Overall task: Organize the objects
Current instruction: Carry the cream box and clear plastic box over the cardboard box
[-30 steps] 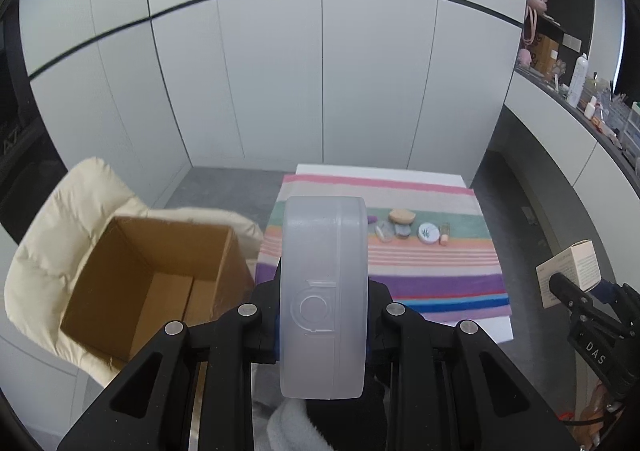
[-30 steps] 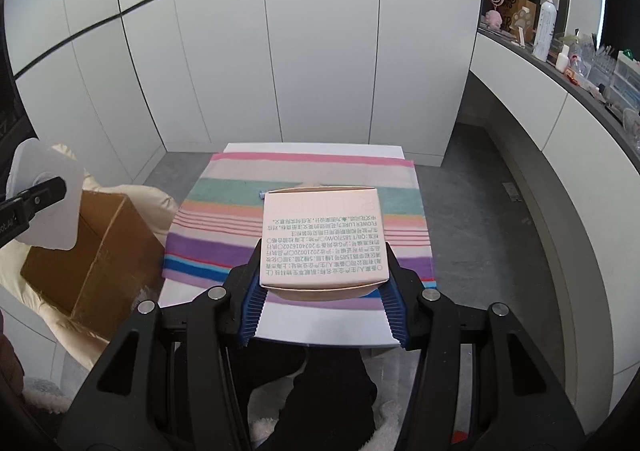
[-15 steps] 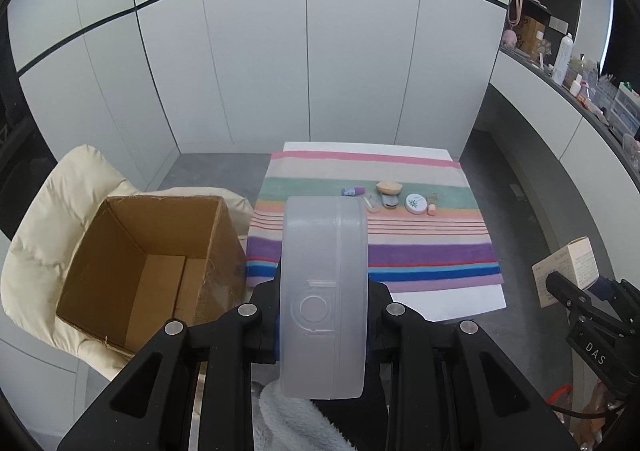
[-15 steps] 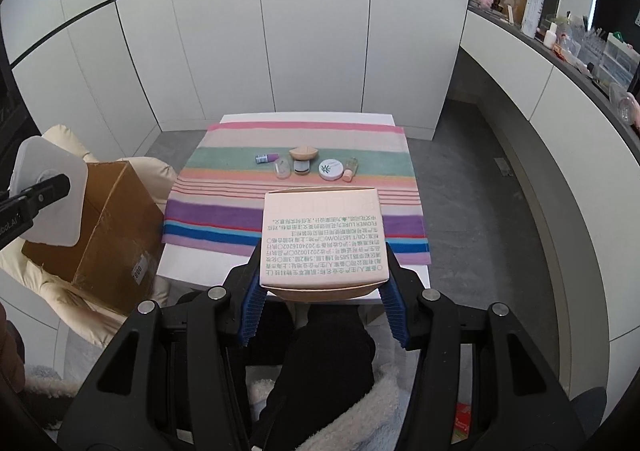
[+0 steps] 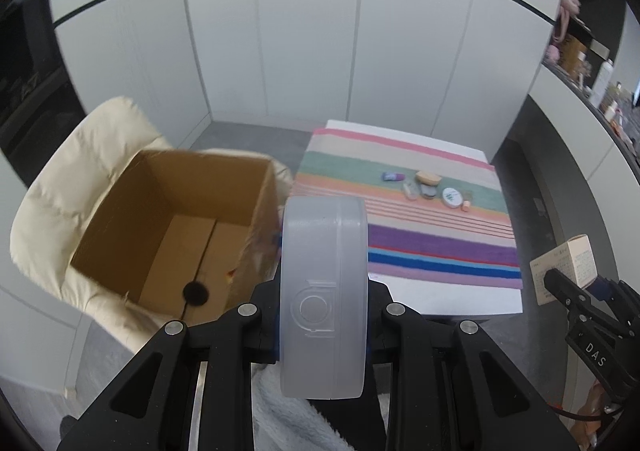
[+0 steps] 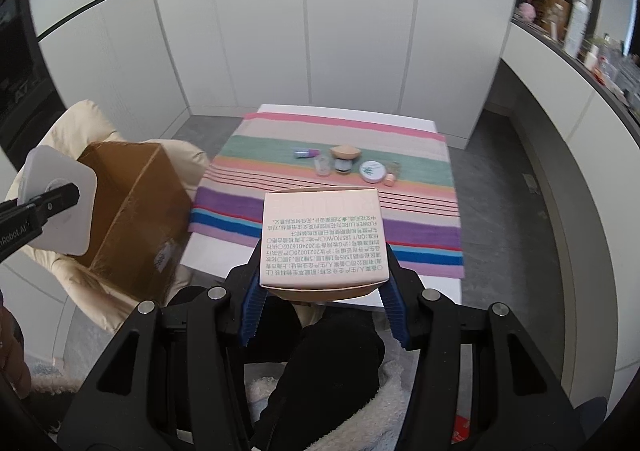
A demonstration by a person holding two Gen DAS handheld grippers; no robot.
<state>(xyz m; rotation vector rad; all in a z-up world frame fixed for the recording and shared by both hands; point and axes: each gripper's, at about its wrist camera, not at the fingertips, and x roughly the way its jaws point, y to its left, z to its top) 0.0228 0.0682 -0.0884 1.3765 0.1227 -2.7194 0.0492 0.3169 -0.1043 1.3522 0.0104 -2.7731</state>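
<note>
Translucent case [image 5: 323,291] clamped, left gripper [image 5: 323,315] (angled down) | right gripper [image 6: 322,283] pinching pink carton [image 6: 322,239]

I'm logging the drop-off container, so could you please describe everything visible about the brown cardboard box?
The brown cardboard box is open-topped, plain corrugated board with a seam running across its floor. Inside lies only a small dark round item. It sits slightly tilted on a cream padded chair, left of the table with the striped cloth. A pale label shows on one outer side. Neither tool touches it.
</note>
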